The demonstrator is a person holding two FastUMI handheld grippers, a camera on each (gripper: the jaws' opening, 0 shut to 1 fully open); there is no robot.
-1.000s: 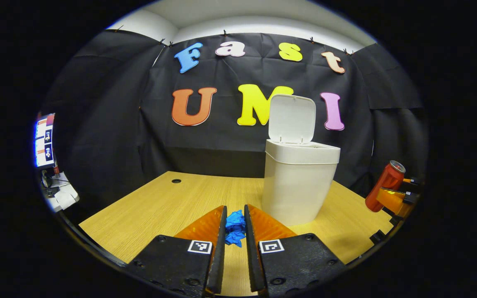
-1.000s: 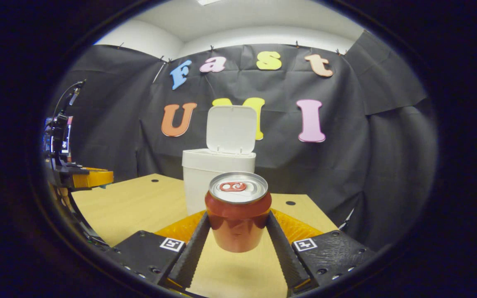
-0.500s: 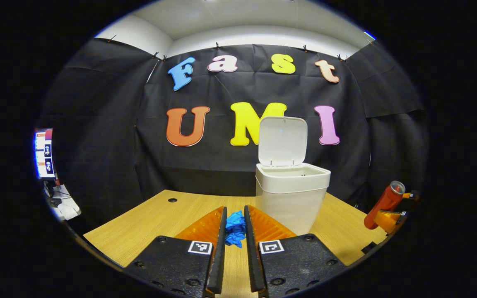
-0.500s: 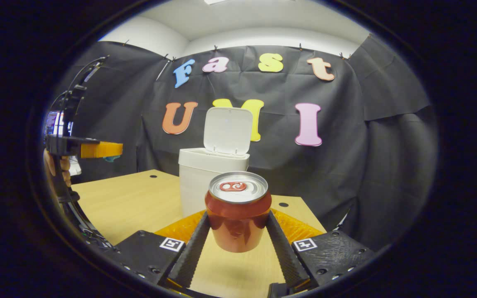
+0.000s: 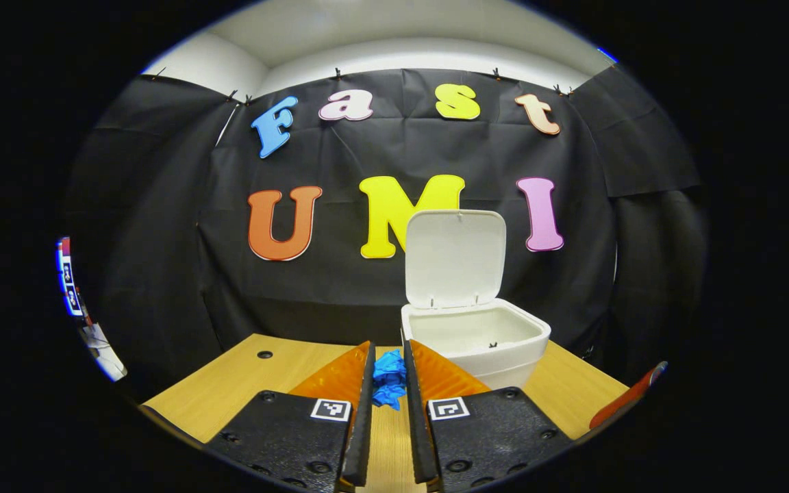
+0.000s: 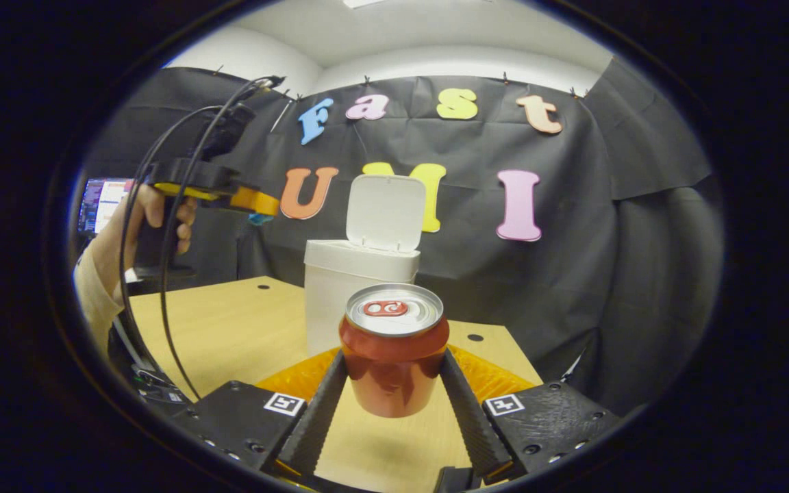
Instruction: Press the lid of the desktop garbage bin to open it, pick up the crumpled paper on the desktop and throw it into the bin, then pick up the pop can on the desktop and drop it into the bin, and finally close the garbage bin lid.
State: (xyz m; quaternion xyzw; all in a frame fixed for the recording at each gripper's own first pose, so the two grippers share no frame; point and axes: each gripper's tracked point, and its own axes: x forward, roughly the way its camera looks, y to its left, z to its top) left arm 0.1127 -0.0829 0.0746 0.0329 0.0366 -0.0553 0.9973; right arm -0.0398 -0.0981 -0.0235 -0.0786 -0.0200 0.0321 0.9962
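- Left gripper view: the left claw point(image 5: 389, 383) pinches a blue crumpled paper point(image 5: 389, 385) between its two fingers.
- The paper is up in the air, just in front of the white garbage bin point(image 5: 474, 340) and a bit to its left.
- The bin stands on the wooden desk point(image 5: 230, 390). Its lid point(image 5: 455, 259) stands straight up at the back, so the bin is open and looks bare inside.
- A thin bit of the red pop can point(image 5: 627, 397) shows far off to the right of the bin.
- Right gripper view: the right claw point(image 6: 394, 383) squeezes the red pop can point(image 6: 394, 349) from both sides. The can is upright and off the desk point(image 6: 230, 329).
- The bin point(image 6: 360, 287) is behind the can, lid point(image 6: 384, 212) up.
- To the left of the bin and higher than its rim, a hand point(image 6: 144, 226) holds the left claw point(image 6: 257, 205), with a bit of blue at its tip.
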